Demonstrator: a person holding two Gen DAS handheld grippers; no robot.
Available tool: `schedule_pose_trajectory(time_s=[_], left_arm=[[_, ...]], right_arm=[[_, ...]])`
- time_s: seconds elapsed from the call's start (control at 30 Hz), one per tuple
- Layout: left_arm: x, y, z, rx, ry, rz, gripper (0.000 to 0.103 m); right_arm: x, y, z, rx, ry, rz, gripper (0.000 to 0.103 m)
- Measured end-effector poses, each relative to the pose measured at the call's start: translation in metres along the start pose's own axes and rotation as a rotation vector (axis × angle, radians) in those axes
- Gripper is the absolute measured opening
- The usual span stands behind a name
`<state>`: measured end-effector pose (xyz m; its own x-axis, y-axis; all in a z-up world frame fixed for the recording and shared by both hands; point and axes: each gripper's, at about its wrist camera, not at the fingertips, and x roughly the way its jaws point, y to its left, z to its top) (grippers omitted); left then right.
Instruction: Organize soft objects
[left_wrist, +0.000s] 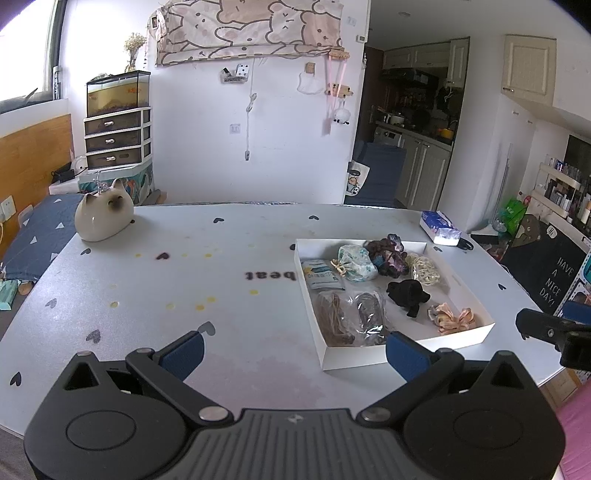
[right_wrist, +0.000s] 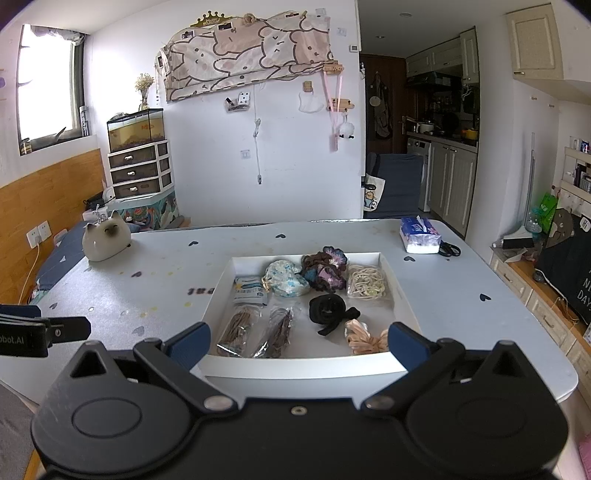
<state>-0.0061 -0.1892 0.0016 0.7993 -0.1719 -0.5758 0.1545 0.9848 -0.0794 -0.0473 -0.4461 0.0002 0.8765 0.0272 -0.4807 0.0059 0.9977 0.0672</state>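
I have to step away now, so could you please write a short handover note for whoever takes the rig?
Left gripper: jaws open, empty, over bare table left of the white tray.
Right gripper: jaws open, empty, at the tray's near edge.
In the tray: black scrunchie, peach bow, purple scrunchie, cream hair ties, floral pouch, bagged items.
Done: nothing visibly grasped.
Left: the sorting itself.

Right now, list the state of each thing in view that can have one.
left claw: open, empty
right claw: open, empty
white tray: uncovered, holding soft items
black scrunchie: loose in tray
two bagged hair-tie packs: sealed, lying flat
tissue pack: on table, outside tray
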Motion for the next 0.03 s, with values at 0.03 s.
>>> schedule_pose_trajectory(time_s=[0.03], left_arm=[[0.0004,0.0006,0.0,0.0,0.001,0.001,0.103]], right_arm=[[0.0001,0.0001,0.0001,0.0,0.0,0.0,0.103]])
